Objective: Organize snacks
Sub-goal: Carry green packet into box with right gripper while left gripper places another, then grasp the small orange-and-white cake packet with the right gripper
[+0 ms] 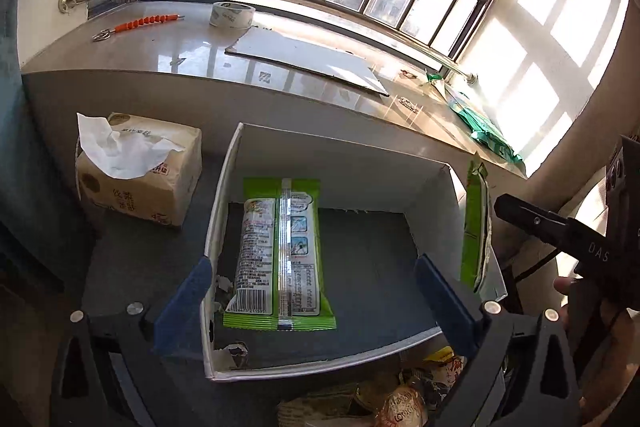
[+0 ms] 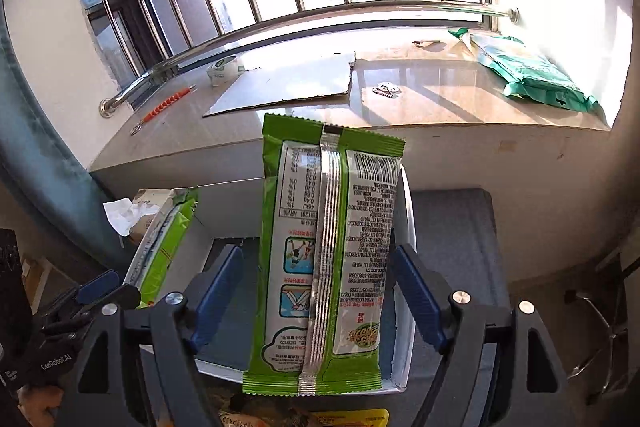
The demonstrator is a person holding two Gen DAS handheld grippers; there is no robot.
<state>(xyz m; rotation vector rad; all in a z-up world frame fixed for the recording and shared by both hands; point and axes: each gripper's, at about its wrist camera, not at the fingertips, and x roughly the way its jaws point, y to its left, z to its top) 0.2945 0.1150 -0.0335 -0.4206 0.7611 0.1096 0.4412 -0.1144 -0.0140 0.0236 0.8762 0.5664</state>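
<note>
Inside the white box (image 1: 224, 211), taken here as the landmark, everything below is placed left to right.

Tissue pack (image 1: 138, 173): stands on the grey surface just left of the box's left wall, a white tissue sticking out of its top.

Left gripper (image 1: 316, 303): hovers over the near end of the box, its blue fingers (image 1: 186, 301) spread wide, one outside the left wall and one over the right part of the floor; nothing is pressed between them.

First green snack packet (image 1: 280, 251): lies flat on the box floor, back side up with its silver seam running lengthwise, close to the left wall and apart from both fingers.

Second green snack packet (image 2: 326, 255): stands on edge at the box's right wall; whether it is supported there I cannot tell. In the right wrist view it hangs upright between the fingers with the barcode at the top.

Right gripper (image 2: 320, 293): over the right side of the box, its blue fingers (image 2: 218, 293) wide open with clear gaps to the packet on both sides, so they do not clamp it.

Loose snacks (image 1: 404, 399): a heap of wrapped items in front of the box's near wall.

Windowsill (image 1: 168, 59): behind the box, carrying a tape roll (image 1: 232, 14), a flat cardboard sheet (image 1: 308, 59) and a green bag (image 2: 532, 75) at its right end.
</note>
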